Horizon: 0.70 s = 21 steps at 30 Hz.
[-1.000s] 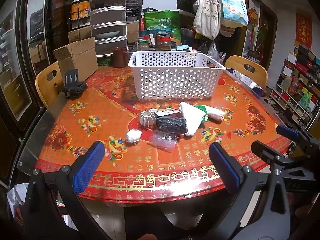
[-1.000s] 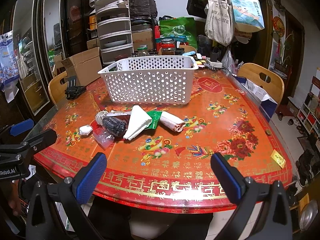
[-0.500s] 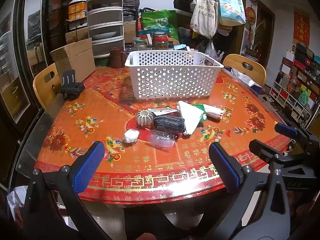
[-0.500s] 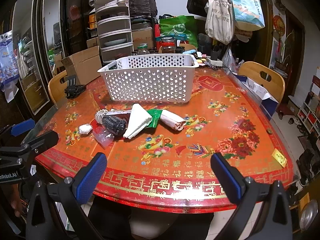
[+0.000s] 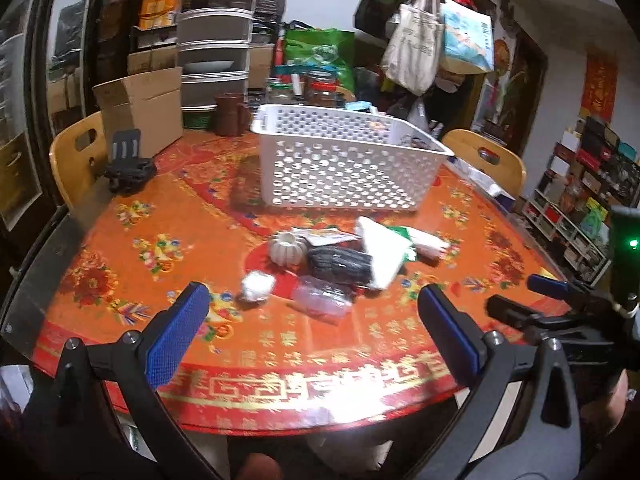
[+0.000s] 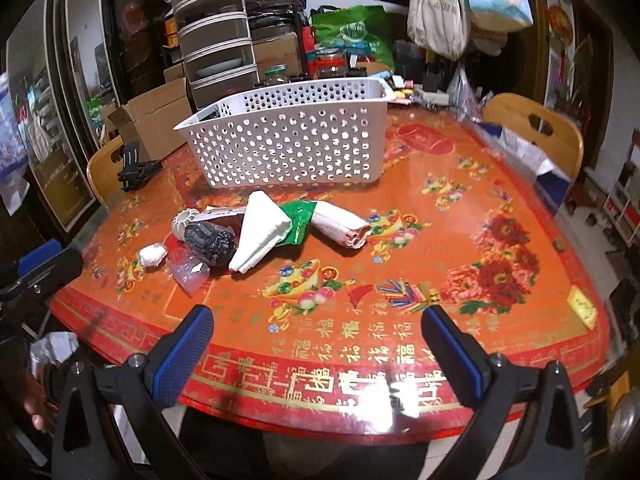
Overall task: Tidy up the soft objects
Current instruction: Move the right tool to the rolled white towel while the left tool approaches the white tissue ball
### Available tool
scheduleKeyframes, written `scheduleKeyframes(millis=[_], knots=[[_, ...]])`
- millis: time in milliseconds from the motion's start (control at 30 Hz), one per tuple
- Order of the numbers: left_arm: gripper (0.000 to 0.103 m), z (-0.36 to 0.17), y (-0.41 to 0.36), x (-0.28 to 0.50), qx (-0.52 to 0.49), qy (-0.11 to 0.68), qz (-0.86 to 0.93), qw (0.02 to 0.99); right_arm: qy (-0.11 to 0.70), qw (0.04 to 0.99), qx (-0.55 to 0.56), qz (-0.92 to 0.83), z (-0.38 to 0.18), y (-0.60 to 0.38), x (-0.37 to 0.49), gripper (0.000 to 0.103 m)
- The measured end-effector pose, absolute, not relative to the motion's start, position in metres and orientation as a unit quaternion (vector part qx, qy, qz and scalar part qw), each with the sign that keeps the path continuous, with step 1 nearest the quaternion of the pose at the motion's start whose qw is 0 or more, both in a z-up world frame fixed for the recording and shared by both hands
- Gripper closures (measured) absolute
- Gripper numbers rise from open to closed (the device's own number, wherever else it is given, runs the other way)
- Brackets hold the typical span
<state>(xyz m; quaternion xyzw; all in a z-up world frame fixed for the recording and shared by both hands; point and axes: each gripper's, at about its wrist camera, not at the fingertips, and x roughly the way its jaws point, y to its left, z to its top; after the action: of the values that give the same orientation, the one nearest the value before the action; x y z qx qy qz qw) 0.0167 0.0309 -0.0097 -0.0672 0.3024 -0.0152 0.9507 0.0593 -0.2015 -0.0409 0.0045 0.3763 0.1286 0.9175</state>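
The left tool [image 5: 312, 324] hangs over the near edge of the desk [image 5: 120, 248], its blue-padded fingers spread wide with nothing between them. The right tool [image 6: 318, 344] is released the same way, fingers far apart and empty, over the near rim on the other side. Both tools are cut off at the bottom of their own views, so the hands gripping them are hidden; only part of a hand [image 6: 34, 404] shows at the lower left of the right wrist view.

Past the tools, near the middle of the desk, lies a loose cluster of soft things. A small white wad [image 5: 258, 286] sits nearest the left tool, just beside a clear plastic pouch [image 5: 322, 298] whose contents are hard to make out. Behind them a ribbed white pumpkin-shaped piece [image 5: 286, 250] touches a dark knitted roll [image 5: 340, 264]. A folded white cloth [image 6: 262, 238] leans across that roll and covers part of a green packet [image 6: 300, 220]; a rolled pinkish towel [image 6: 340, 224] lies just beside the packet. A flat printed card [image 6: 222, 212] is half buried under the pile, its print too small to read.

Farther back stands a white perforated basket [image 5: 340, 168]; its inside is mostly hidden by the walls. The left wrist view is blurred throughout.
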Motion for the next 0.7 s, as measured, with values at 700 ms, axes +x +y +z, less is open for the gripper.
scheduleKeyframes(millis=[700], knots=[[0.0,-0.089,0.091,0.102,-0.077,0.393,0.003,0.916,0.411,0.898,-0.054,0.147,-0.079,-0.204,0.164,0.0]])
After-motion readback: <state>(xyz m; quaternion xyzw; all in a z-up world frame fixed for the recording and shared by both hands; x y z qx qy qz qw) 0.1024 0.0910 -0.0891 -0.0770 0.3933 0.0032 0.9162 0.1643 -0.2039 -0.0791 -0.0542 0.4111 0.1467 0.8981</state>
